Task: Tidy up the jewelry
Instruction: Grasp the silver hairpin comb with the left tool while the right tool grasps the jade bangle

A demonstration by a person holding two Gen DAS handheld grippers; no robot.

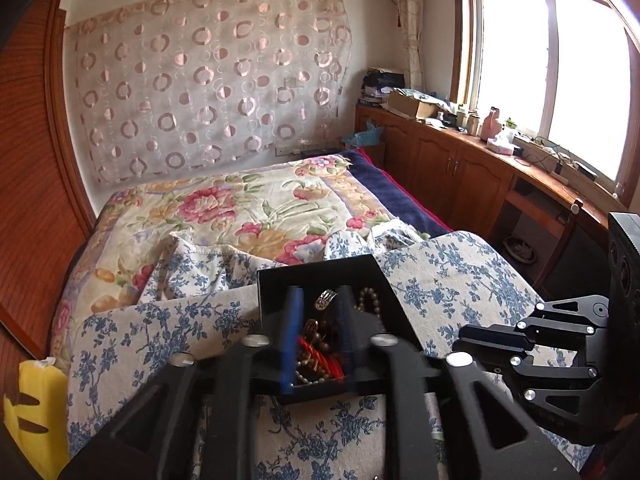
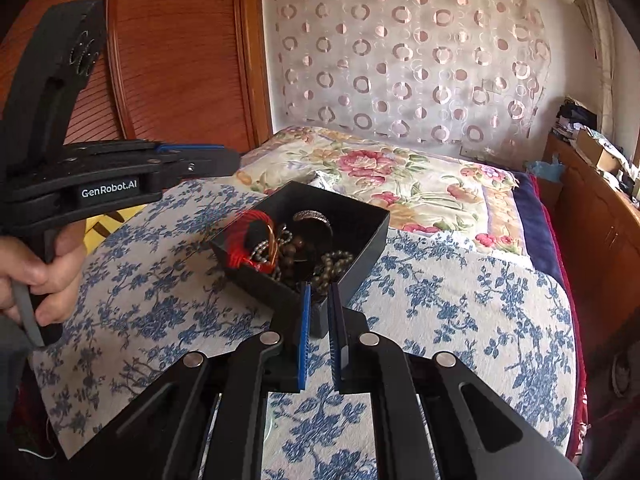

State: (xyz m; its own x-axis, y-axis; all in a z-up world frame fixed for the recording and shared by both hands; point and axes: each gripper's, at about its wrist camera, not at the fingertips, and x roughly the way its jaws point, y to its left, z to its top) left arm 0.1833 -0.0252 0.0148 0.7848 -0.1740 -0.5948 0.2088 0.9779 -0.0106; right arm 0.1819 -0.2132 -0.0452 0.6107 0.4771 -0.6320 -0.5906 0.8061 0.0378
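Note:
A black open box [image 1: 320,280] [image 2: 360,220] sits on a blue-flowered cloth. It holds a red cord bracelet [image 2: 244,236] [image 1: 324,358], bead strings [image 2: 336,264] [image 1: 370,298], a silver ring [image 1: 326,299] and a brown bangle [image 2: 312,216]. My left gripper [image 1: 318,300] is open, its blue-padded fingers hanging over the box's contents. In the right wrist view it comes in from the left [image 2: 224,160], above the box's left side. My right gripper [image 2: 319,292] is partly open, its fingertips at the box's near corner. It shows at the right in the left wrist view [image 1: 472,340].
The cloth [image 2: 440,300] covers a raised pad on a bed with a floral blanket [image 1: 240,208]. A wooden wardrobe [image 2: 180,60] stands to the left. A cluttered wooden cabinet [image 1: 460,152] runs under the window. A yellow object [image 1: 28,412] lies at the lower left.

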